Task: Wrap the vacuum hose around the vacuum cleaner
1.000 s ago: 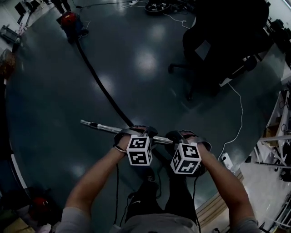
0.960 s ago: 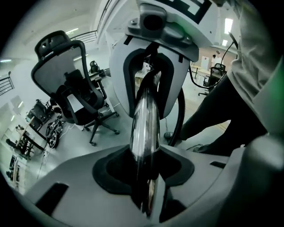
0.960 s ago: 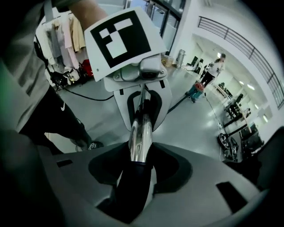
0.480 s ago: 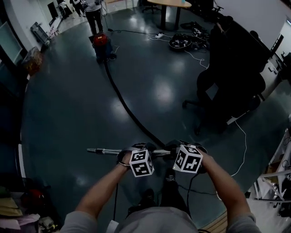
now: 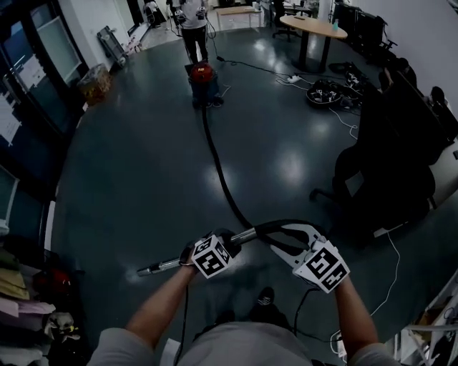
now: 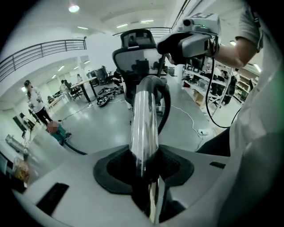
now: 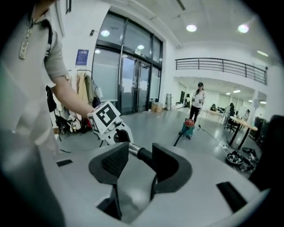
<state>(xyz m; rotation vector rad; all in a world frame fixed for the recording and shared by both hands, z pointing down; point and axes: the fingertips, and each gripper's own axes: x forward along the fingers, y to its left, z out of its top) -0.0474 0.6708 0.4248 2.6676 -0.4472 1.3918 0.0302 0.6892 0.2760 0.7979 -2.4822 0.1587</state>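
The red and teal vacuum cleaner [image 5: 202, 78] stands far across the dark floor, small in the left gripper view [image 6: 57, 131] and the right gripper view [image 7: 187, 127]. Its black hose [image 5: 218, 168] runs along the floor to a curved black handle [image 5: 275, 227] on a chrome wand [image 5: 161, 266]. My left gripper [image 5: 195, 251] is shut on the wand [image 6: 143, 124], pads pressing its sides. My right gripper [image 5: 285, 239] is shut on the handle [image 7: 143, 154] just past the chrome end. The wand is held in the air, tilted with its free tip low at the left.
A person [image 5: 192, 18] stands just behind the vacuum. A black office chair [image 5: 397, 154] is at the right, with a white cable [image 5: 390, 282] on the floor near it. A round table [image 5: 313, 27] and cable clutter [image 5: 325, 93] are at the back. Shelves with bags [image 5: 28, 286] line the left.
Both grippers have risen with the wand, the right one more, so the wand now slopes down to the left. The head view has swung up, so the vacuum sits lower and nearer the middle of the picture.
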